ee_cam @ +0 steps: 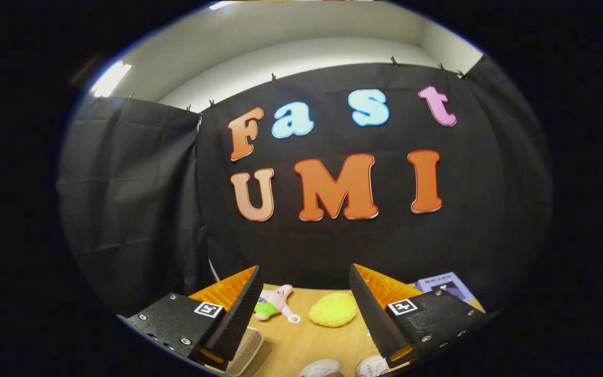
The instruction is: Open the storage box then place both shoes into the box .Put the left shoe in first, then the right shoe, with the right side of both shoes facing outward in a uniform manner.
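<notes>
We count two shoes (320,368) (372,365), one pink plush toy (275,302), one yellow plush (333,309), one booklet (445,285), one hand-held gripper (301,319), fingers apart.

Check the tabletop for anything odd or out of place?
Nothing damaged or spilled. A pink star plush and a yellow plush lie on the wooden table beyond the open gripper, unrelated to shoes. Two white shoe tips sit below the fingers.
</notes>
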`<state>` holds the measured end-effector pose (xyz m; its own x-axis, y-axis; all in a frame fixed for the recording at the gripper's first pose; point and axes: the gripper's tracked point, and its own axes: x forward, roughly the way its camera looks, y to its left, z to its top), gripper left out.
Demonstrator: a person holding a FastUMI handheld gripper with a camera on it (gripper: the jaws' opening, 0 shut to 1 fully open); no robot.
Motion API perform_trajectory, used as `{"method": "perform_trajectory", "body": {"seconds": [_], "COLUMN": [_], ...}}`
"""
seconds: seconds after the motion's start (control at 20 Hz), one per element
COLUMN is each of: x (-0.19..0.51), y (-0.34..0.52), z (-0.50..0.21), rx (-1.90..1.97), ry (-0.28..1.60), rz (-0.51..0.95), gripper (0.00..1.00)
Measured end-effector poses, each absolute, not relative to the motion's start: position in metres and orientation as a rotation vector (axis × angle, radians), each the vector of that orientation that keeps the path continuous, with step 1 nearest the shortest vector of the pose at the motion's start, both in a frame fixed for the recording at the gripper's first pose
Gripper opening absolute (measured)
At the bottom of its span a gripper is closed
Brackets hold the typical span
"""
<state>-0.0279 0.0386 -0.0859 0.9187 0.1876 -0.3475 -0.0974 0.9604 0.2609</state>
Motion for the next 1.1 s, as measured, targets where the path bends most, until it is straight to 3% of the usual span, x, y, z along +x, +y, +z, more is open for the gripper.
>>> {"method": "perform_trajectory", "body": {"seconds": [0.65,1.1], "x": [-0.094,-0.147], "y": [0.149,0.205], "z": [-0.231,-0.312], "rx": [0.478,0.711], "ry": [0.951,1.226], "rz": [0.371,0.446], "gripper": [0.98,0.98]}}
